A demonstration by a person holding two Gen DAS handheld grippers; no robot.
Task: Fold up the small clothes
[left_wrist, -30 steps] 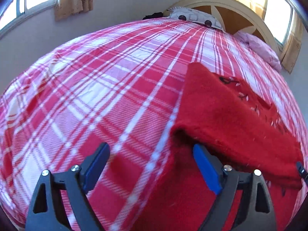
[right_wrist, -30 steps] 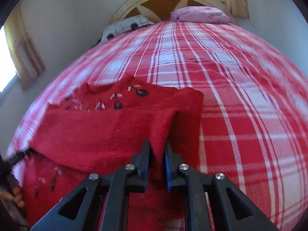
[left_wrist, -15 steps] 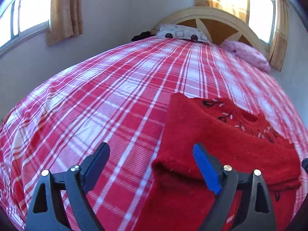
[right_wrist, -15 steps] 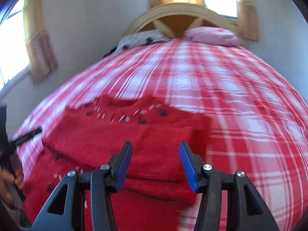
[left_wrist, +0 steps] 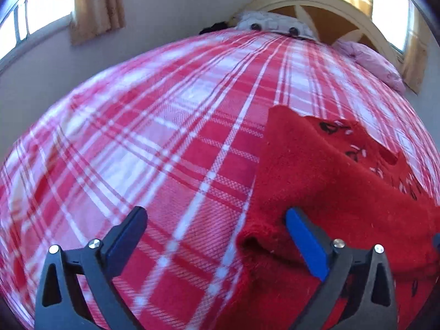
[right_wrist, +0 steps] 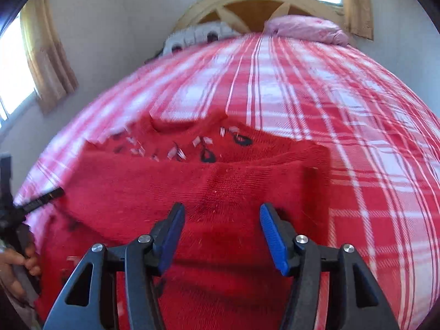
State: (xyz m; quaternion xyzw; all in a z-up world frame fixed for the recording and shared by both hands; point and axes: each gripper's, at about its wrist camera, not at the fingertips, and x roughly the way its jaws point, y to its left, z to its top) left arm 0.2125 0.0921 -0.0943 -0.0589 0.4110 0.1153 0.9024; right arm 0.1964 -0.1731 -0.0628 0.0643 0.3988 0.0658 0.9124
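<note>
A small red knit sweater (right_wrist: pixel 220 181) with black and white embroidery near its neck lies on the bed, folded over on itself. My right gripper (right_wrist: pixel 221 220) is open and empty, just above the folded layer. In the left wrist view the sweater (left_wrist: pixel 343 181) fills the right side. My left gripper (left_wrist: pixel 216 224) is open wide and empty at the sweater's left edge, its right finger over the fold. The left gripper's tip also shows at the left of the right wrist view (right_wrist: pixel 41 199).
The bed has a red and white plaid cover (left_wrist: pixel 165 137). A wooden headboard (right_wrist: pixel 261 2), a grey patterned pillow (left_wrist: pixel 272 24) and a pink pillow (right_wrist: pixel 305 29) are at the far end. Windows with curtains flank the walls.
My right gripper let go of the sweater's fold and opened, and the fold now lies flat. My left gripper stayed open and dipped back toward the sweater's edge.
</note>
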